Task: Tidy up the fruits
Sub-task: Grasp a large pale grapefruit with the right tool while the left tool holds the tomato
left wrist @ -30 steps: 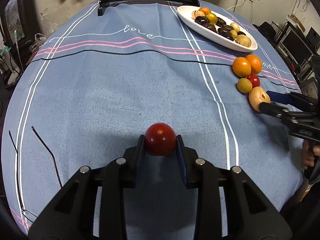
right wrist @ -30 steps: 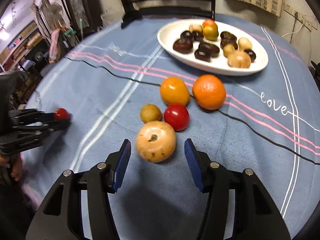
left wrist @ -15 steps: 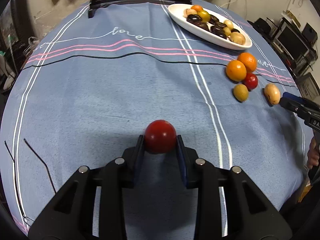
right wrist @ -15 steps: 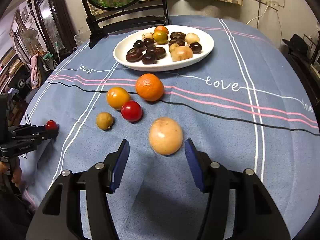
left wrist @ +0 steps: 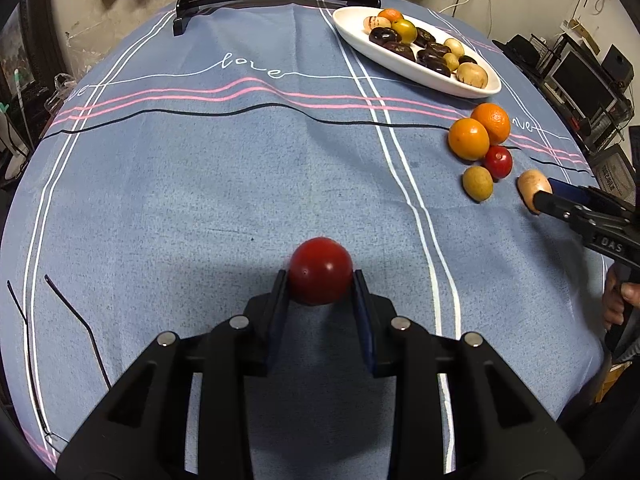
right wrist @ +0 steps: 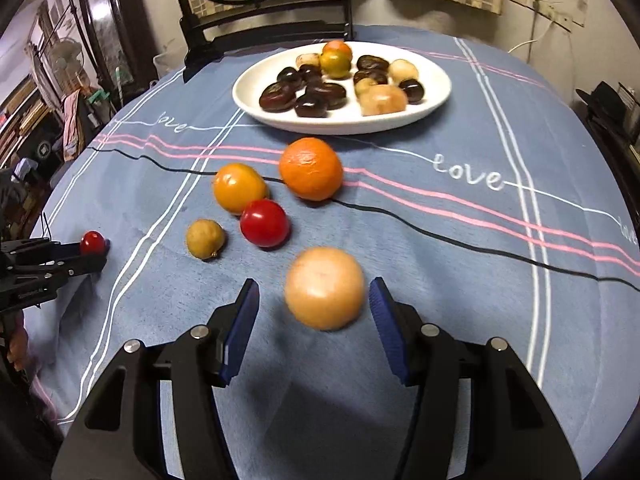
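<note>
Plate (right wrist: 436,104) already holds many fruits; five more lie loose on the cloth (left wrist: 200,200). Right gripper (right wrist: 314,312) stands open around the tan fruit (right wrist: 324,288), pads clear: centre it before closing. Left gripper (left wrist: 321,280) clamps a small tomato (left wrist: 320,270). Since a second ago, the tan fruit sits apart from the cluster.

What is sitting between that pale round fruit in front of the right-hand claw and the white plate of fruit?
The pale fruit lies between the right gripper's open jaws. Between it and the white plate an orange rests on the cloth, with a red tomato just left of that line. Lifting over them would avoid both.
</note>
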Demonstrator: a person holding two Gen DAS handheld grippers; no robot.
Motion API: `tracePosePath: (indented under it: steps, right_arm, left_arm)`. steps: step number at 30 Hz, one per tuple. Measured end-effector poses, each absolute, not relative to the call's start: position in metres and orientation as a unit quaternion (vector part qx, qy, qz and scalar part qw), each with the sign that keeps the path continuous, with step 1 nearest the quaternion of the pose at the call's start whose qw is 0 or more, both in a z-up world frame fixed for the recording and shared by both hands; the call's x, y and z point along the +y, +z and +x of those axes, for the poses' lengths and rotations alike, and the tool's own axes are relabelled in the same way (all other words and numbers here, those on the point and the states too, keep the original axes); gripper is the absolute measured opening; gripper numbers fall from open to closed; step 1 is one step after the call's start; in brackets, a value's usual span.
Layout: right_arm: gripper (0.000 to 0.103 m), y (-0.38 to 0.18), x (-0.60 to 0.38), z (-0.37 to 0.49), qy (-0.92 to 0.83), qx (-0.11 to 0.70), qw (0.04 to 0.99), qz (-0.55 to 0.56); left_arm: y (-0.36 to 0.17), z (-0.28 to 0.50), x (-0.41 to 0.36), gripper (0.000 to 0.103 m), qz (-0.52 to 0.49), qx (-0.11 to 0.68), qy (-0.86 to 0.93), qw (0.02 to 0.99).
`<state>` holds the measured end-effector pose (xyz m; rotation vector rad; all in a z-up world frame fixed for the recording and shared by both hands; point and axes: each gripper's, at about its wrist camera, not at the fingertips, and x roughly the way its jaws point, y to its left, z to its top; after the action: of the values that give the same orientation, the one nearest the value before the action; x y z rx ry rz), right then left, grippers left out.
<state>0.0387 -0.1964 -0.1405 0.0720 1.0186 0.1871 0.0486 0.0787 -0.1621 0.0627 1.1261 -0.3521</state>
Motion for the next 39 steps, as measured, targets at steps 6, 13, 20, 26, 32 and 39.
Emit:
tracePosePath:
  steps: [6, 13, 20, 26, 32, 39]
  right_arm:
    - [0.048, -0.147, -0.198, 0.047, 0.087, 0.492, 0.865, 0.033]
    - [0.044, -0.149, -0.206, 0.045, 0.094, 0.494, 0.862, 0.059]
    - [0.044, -0.140, -0.198, 0.031, 0.102, 0.486, 0.867, 0.027]
    - [0.044, -0.131, -0.206, 0.019, 0.093, 0.475, 0.874, 0.031]
    - [0.044, -0.132, -0.212, 0.014, 0.089, 0.479, 0.872, 0.041]
    - [0.044, -0.134, -0.212, 0.015, 0.088, 0.482, 0.871, 0.042]
  left_arm:
    - [-0.163, 0.048, 0.079, 0.030, 0.027, 0.532, -0.165, 0.830]
    - [-0.163, 0.049, 0.078, 0.030, 0.028, 0.532, -0.163, 0.830]
    - [-0.162, 0.051, 0.076, 0.030, 0.020, 0.529, -0.166, 0.832]
    - [-0.161, 0.056, 0.070, 0.026, 0.014, 0.526, -0.172, 0.833]
    - [-0.163, 0.061, 0.068, 0.027, 0.010, 0.530, -0.169, 0.831]
    - [-0.160, 0.069, 0.071, 0.034, 0.000, 0.524, -0.167, 0.835]
